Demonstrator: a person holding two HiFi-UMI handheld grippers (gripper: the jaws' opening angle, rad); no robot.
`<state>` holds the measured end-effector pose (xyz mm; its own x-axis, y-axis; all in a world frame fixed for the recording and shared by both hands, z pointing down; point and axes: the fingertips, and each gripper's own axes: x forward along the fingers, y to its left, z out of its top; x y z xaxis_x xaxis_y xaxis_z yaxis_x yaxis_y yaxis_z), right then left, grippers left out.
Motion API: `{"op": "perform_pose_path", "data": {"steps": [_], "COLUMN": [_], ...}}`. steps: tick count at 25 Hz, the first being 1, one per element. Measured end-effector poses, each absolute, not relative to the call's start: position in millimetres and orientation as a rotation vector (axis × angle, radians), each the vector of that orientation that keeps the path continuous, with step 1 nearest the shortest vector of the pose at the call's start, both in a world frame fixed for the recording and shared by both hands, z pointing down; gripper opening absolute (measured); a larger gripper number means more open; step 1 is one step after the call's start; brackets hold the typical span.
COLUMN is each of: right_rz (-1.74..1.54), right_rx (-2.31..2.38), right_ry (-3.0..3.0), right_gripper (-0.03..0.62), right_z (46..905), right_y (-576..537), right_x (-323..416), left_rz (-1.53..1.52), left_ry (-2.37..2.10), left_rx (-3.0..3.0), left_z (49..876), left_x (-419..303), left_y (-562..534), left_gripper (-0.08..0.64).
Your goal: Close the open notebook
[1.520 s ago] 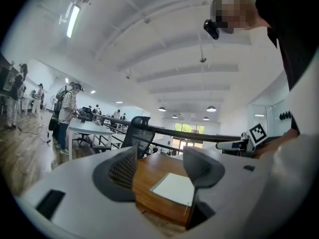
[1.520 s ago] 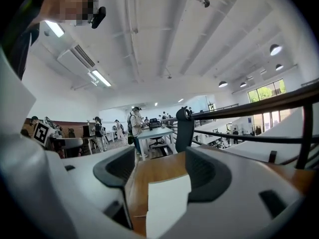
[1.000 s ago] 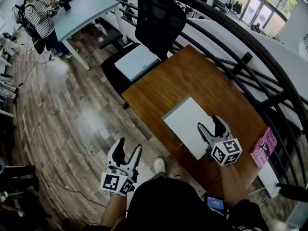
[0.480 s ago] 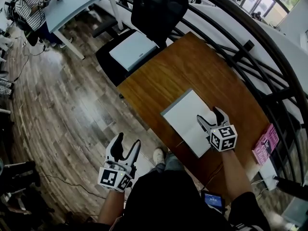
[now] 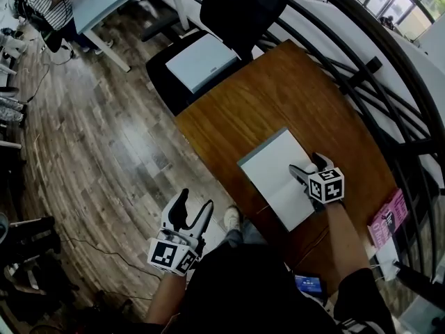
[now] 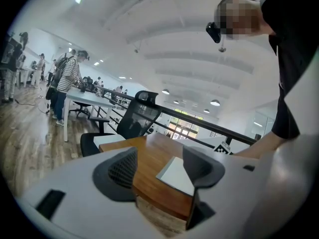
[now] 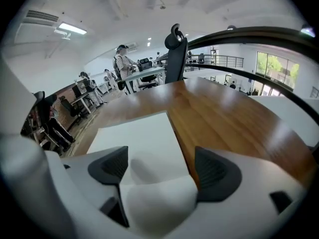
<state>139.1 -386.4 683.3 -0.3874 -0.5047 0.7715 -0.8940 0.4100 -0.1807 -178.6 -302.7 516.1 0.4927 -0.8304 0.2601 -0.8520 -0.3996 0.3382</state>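
Left gripper (image 5: 193, 206): held over the wooden floor (image 5: 104, 138), off the surface's (image 5: 250, 110) near edge; fingers spread, nothing between them.
Notebook (image 5: 271, 169): white, lying flat on the surface close to its near edge, askew to that edge.
Right gripper (image 5: 311, 167): over the notebook's near right part, pointing down at it; fingers have just been opening and stand wide apart, with a curved white sheet of the notebook between them, not pinched.
Pink book (image 5: 387, 218): by the surface's right corner.

Left tool (image 5: 195, 200) agape; right tool (image 5: 307, 164) downtilted, jaws newly wider, page (image 7: 159, 200) between.
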Motion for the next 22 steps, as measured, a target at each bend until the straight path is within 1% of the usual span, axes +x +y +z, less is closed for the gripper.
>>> {"op": "perform_pose_path", "data": {"steps": [4, 11, 22], "right_rz": [0.788, 0.731, 0.698], "right_rx": [1.167, 1.18, 1.167], "right_ry": [-2.032, -2.04, -2.047], "right_gripper": [0.405, 0.408, 0.405], "right_z": [693.1, 694.2, 692.4], "right_y": [-389.5, -387.1, -380.4], "right_x": [135.7, 134.6, 124.0], "left_rz": [0.09, 0.042, 0.107], "left_ry": [-1.396, -1.388, -1.346], "left_rx": [2.274, 2.19, 2.166], "left_z": [529.9, 543.1, 567.8], "left_x": [-178.3, -175.8, -172.9], "left_y": [-299.5, -295.4, -285.0], "left_gripper": [0.291, 0.291, 0.291]}}
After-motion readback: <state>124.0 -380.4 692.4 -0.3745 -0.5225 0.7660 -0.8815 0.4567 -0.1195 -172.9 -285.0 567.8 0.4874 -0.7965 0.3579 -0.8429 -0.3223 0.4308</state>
